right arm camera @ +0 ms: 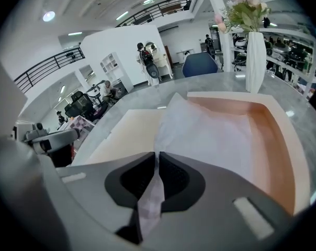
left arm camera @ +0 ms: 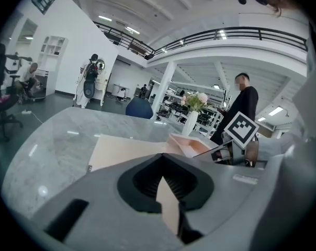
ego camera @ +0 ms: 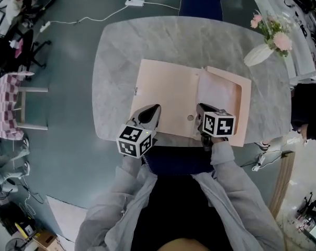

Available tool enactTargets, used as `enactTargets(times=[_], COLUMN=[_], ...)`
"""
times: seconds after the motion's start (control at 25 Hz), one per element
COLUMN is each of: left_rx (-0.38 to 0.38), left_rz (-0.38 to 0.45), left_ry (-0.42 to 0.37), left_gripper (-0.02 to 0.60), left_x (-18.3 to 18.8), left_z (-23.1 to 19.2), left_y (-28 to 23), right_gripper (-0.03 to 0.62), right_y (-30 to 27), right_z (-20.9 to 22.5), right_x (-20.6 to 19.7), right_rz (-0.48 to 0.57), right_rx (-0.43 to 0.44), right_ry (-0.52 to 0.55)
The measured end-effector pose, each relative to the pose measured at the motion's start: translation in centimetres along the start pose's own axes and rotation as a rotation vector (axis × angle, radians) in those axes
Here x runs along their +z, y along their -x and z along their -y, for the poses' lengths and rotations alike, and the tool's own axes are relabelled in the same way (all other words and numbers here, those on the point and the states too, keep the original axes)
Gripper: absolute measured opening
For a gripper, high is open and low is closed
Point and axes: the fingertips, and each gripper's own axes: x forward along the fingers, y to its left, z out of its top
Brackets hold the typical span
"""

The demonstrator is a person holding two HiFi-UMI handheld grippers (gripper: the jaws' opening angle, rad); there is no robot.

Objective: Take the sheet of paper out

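Inspector: Desk first, then work down in size. What do you have?

Operator: I see a grey marbled desk [ego camera: 121, 46] with rounded corners. A peach folder [ego camera: 163, 93] lies open on it. The folder's near edge is close to the desk's near edge, right in front of the person holding the rig.

Inspector: Location of the sheet of paper?

Operator: The sheet of paper [ego camera: 221, 93] is white and sits in the folder's right half. Peach card shows past it on the far and right sides. In the right gripper view I note that it is creased and that its near end rises off the folder toward the jaws. I cannot tell whether its far end is tucked under anything.

Inspector: State of each tool?

Operator: The left hand-held gripper [ego camera: 149, 114] is at the near edge of the folder's left half. Its own view shows the jaws closed on that edge, with peach card running between the pads. The right hand-held gripper [ego camera: 201, 109] is at the near edge of the right half. Its jaws are clamped together on the near end of the white sheet.

Inspector: Anything smaller?

Operator: One white vase [ego camera: 257, 55] holding pink flowers [ego camera: 275, 33]. It stands near the desk's far right corner, just past the folder's corner and not touching it.
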Motion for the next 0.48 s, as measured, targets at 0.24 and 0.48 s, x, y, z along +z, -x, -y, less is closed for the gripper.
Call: enactTargets(times=[0.24,0.48], left_rx=[0.031,0.051], left_rz=[0.019,0.039], left_ry=[-0.022,-0.041], left_gripper=[-0.002,-0.002], left_x=[0.7,0.6], left_z=[-0.5,-0.2], left_y=[1.7,3.3], right_gripper=[0.04,0.04], right_y=[1.0,2.7], right_z=[-2.1,-4.3], right_x=[1.0,2.4], right_rz=[0.065,0.154], right_rx=[0.057,0.131], right_ry=[0.008,0.038])
